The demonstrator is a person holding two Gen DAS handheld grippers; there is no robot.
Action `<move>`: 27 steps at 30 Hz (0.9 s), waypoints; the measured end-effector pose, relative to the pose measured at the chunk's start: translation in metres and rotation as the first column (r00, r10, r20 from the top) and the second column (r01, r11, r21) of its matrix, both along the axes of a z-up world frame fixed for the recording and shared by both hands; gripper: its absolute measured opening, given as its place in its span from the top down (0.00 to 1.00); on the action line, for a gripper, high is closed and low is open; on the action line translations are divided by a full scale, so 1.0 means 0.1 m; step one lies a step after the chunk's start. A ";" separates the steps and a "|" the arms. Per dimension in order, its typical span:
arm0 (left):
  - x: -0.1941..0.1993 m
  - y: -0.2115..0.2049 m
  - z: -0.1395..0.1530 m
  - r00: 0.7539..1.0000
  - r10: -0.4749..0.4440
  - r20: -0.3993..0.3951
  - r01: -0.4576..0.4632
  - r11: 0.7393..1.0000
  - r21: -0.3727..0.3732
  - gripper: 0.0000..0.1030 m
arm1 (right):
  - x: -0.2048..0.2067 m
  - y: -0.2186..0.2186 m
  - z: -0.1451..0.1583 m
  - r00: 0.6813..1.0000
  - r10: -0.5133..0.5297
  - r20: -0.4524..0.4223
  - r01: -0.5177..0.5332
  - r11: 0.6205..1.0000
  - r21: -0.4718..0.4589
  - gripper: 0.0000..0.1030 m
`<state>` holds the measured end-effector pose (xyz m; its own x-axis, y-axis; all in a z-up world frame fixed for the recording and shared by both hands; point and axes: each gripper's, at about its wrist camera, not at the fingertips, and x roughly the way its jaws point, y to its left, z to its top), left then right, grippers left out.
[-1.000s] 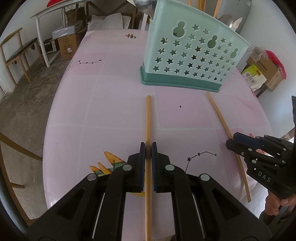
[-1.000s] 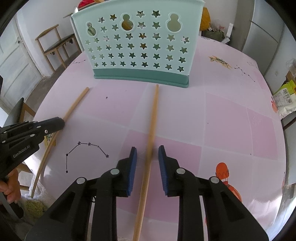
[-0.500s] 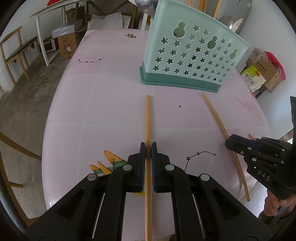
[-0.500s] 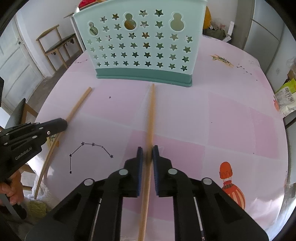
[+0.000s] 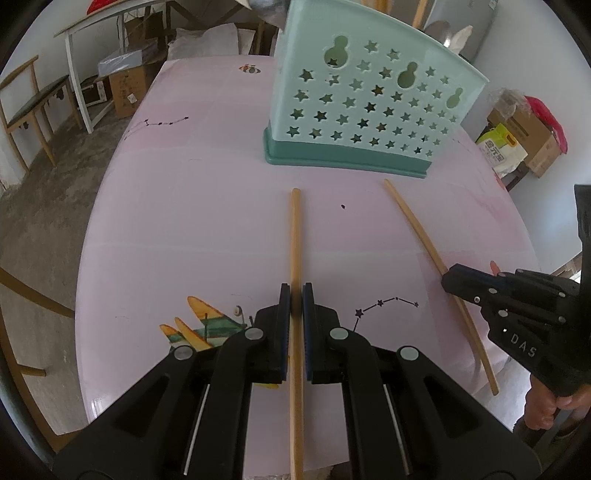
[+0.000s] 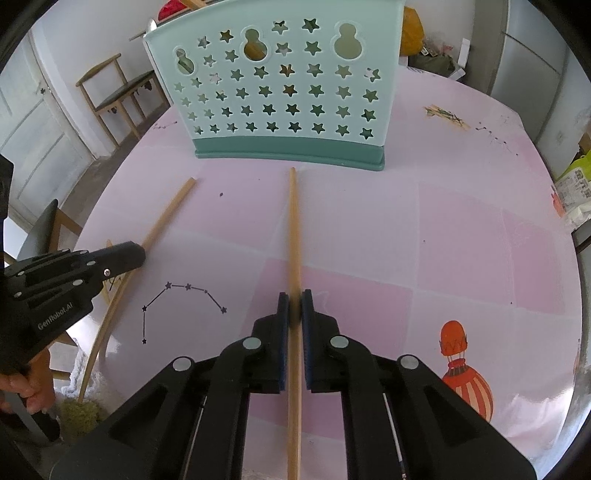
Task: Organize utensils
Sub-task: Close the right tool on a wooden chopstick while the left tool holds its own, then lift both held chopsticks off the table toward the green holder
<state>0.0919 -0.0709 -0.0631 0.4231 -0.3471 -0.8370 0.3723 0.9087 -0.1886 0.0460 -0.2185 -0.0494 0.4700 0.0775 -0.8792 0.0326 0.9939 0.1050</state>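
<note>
pink worktop [image 5: 184,221]: each tool, left tool [image 5: 293,295] and right tool [image 6: 293,301], clamps own chopstick [image 5: 295,240] [image 6: 293,229] mid-shaft; light, stiff, smooth, likely to pivot.

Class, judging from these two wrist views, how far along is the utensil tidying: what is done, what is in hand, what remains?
Done: some wooden sticks already stand in the mint star-punched plastic holder. In hand: the left gripper and right gripper are each shut on a wooden chopstick on the pink table; the right jaws have just closed. Left: lifting both into the holder.
</note>
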 end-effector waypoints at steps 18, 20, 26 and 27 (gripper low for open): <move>-0.09 -0.20 0.21 0.990 -0.099 0.098 0.094 0.994 0.050 0.84 | -0.02 -0.13 -0.03 1.000 -0.007 0.010 0.006 0.999 0.053 0.93; -0.06 -0.16 0.25 0.989 -0.100 0.107 0.095 0.994 0.045 0.82 | -0.04 -0.15 -0.03 1.000 -0.008 0.011 0.007 0.998 0.058 0.93; 0.07 -0.01 0.32 0.989 -0.102 0.110 0.103 0.995 0.001 0.77 | -0.03 -0.25 -0.05 1.000 -0.017 0.002 0.017 0.994 0.105 0.93; 0.08 0.02 0.33 0.988 -0.107 0.110 0.109 0.994 -0.013 0.77 | -0.02 -0.28 -0.05 1.000 -0.022 -0.006 0.023 0.991 0.129 0.92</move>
<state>0.1001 -0.0690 -0.0304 0.4703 -0.4110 -0.7810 0.4874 0.8587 -0.1584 0.0442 -0.2463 -0.0547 0.4689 0.1799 -0.8647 0.0558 0.9710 0.2323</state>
